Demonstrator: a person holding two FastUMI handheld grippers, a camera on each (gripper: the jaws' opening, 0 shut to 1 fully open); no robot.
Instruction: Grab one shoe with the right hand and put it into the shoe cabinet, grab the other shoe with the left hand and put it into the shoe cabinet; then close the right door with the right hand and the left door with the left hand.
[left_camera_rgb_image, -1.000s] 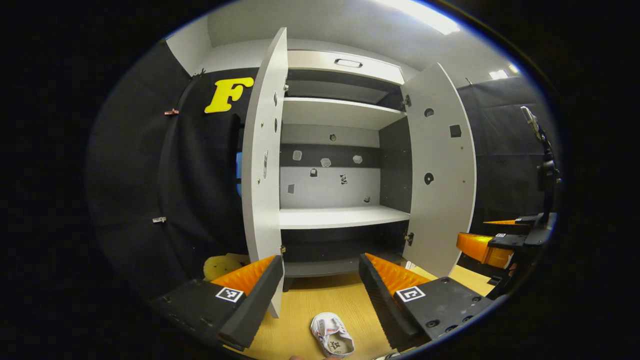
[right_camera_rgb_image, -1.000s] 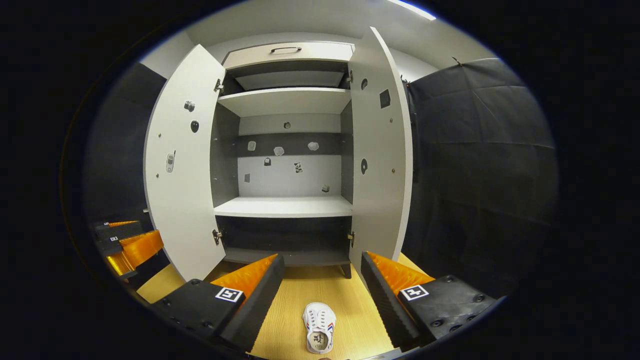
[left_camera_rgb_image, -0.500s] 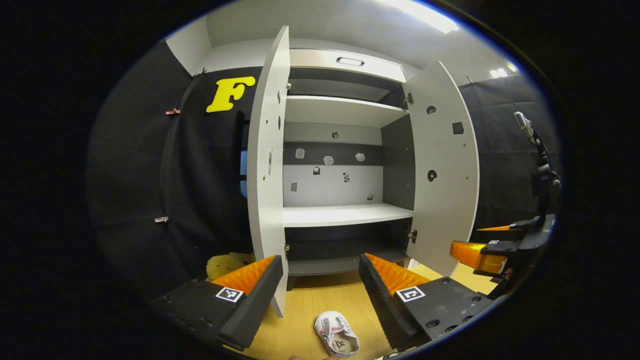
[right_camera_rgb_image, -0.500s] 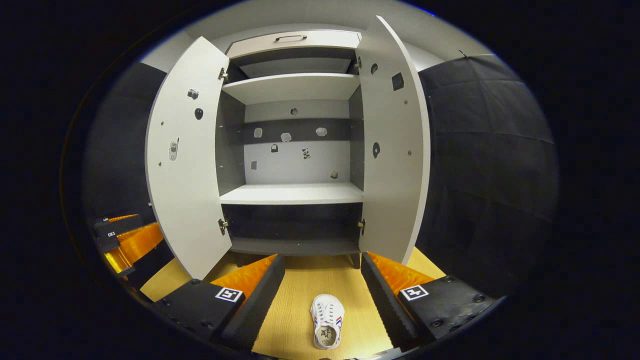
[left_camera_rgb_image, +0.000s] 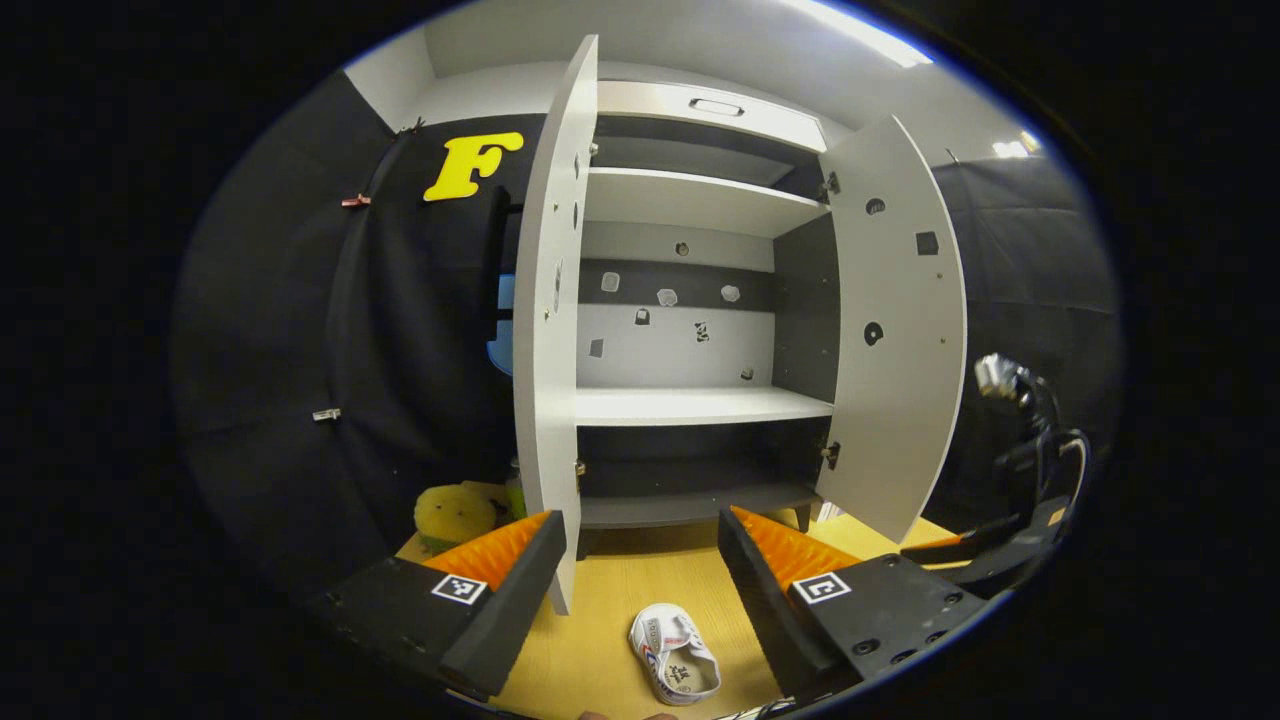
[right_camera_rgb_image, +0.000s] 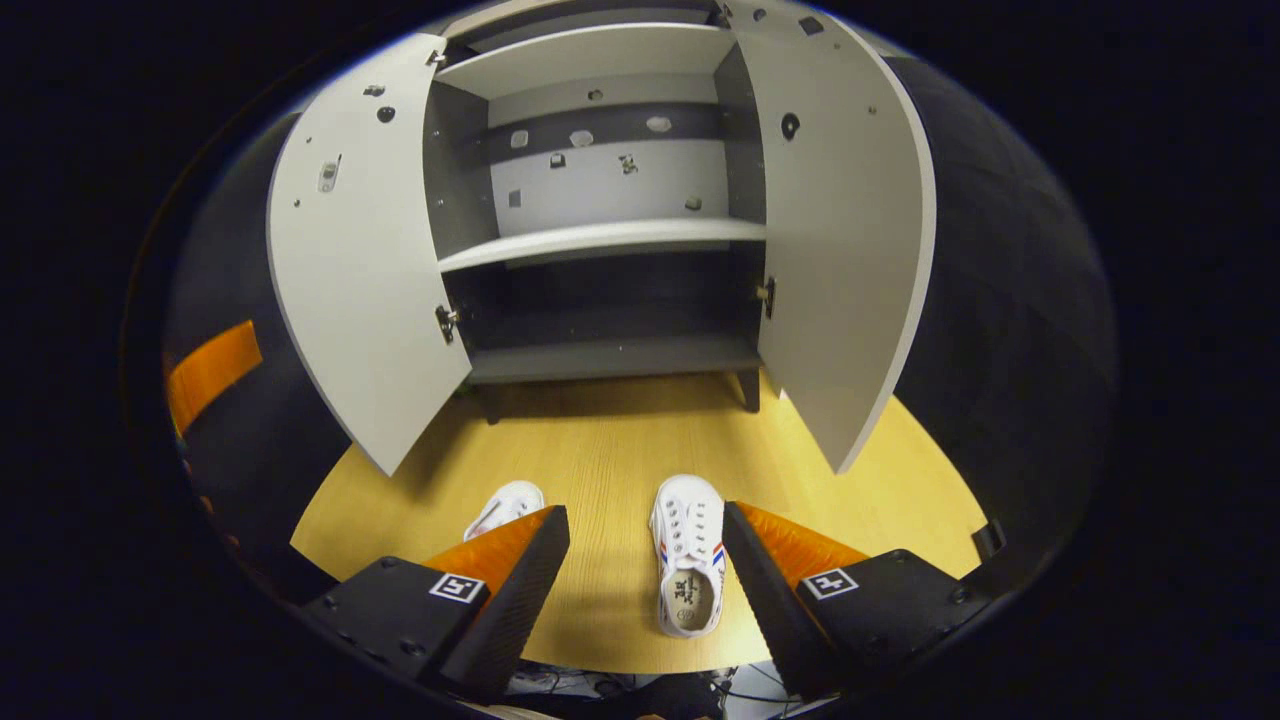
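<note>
Right gripper: held wide apart above the right shoe, nothing gripped.
Left gripper: spread wide, nothing gripped.
Left shoe: laid on the wooden floor.
Shoe cabinet: both doors swung open.

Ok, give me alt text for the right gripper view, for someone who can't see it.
The right gripper, open, hangs over a white shoe lying between its fingers on a wooden floor. A second white shoe peeks out beside the left finger. Beyond stands a shoe cabinet, both doors open.
</note>
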